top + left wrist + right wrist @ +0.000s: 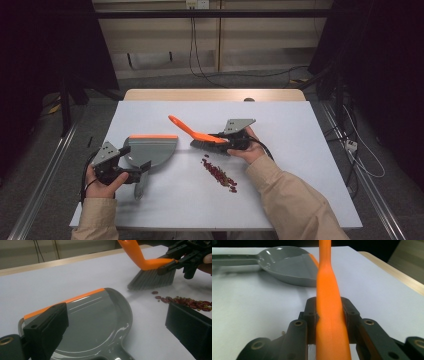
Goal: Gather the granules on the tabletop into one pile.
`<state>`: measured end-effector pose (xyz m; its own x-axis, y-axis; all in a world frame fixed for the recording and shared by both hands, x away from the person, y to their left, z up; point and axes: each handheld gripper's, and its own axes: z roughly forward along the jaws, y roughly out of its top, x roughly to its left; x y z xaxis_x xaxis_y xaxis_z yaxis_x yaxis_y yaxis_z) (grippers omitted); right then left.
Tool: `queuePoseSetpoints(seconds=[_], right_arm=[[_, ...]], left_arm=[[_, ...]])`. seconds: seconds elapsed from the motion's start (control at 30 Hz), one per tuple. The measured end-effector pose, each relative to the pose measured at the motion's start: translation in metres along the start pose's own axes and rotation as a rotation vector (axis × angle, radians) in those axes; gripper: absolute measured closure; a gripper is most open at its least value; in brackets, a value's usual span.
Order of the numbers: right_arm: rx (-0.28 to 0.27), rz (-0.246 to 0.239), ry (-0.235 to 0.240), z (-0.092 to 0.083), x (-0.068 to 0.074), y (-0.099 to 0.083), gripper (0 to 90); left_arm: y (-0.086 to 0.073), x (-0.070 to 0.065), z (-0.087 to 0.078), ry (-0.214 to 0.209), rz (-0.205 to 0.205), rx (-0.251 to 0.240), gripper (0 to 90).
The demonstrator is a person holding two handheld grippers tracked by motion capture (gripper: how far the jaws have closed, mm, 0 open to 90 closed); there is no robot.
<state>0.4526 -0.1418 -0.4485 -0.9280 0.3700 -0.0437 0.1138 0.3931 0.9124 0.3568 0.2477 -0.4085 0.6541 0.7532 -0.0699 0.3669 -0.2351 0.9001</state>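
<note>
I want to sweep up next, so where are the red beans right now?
In the high view, the red beans lie in a loose streak on the white table, just below the brush and right of the grey dustpan.

We see a table [300, 165] with a pale grey-white top in the middle of the room; at 12 o'clock a strip of light wood [215, 95] borders its far edge. Behind it stands a beige wall [160, 40], with a white socket [196, 4] near the top and black cables [195, 50] hanging from it to the grey floor [100, 115]. Dark curtains [380, 75] close the room at 3 o'clock and at 9 o'clock. Metal rails [45, 175] run along the floor on both sides. More cables [357, 150] lie at 3 o'clock. The light is soft and even.
</note>
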Motion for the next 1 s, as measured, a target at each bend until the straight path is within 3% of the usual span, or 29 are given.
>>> queuePoseSetpoints(seconds=[0.17, 0.33, 0.7, 1.0], right_arm=[[0.046, -0.08, 0.076, -0.001, 0.011, 0.003, 71.1], [0.079, -0.112, 0.122, -0.008, 0.021, 0.003, 70.6], [0.123, -0.153, 0.159, -0.023, 0.041, 0.0, 70.0], [0.126, -0.136, 0.167, -0.033, 0.056, -0.002, 69.8]], left_arm=[[-0.001, 0.001, -0.001, 0.004, -0.001, 0.0, 4.5], [-0.001, 0.002, -0.002, 0.003, -0.007, 0.001, 4.6], [0.0, 0.002, -0.004, 0.001, -0.005, -0.008, 4.6], [0.0, 0.001, -0.005, 0.001, -0.01, -0.016, 4.6]])
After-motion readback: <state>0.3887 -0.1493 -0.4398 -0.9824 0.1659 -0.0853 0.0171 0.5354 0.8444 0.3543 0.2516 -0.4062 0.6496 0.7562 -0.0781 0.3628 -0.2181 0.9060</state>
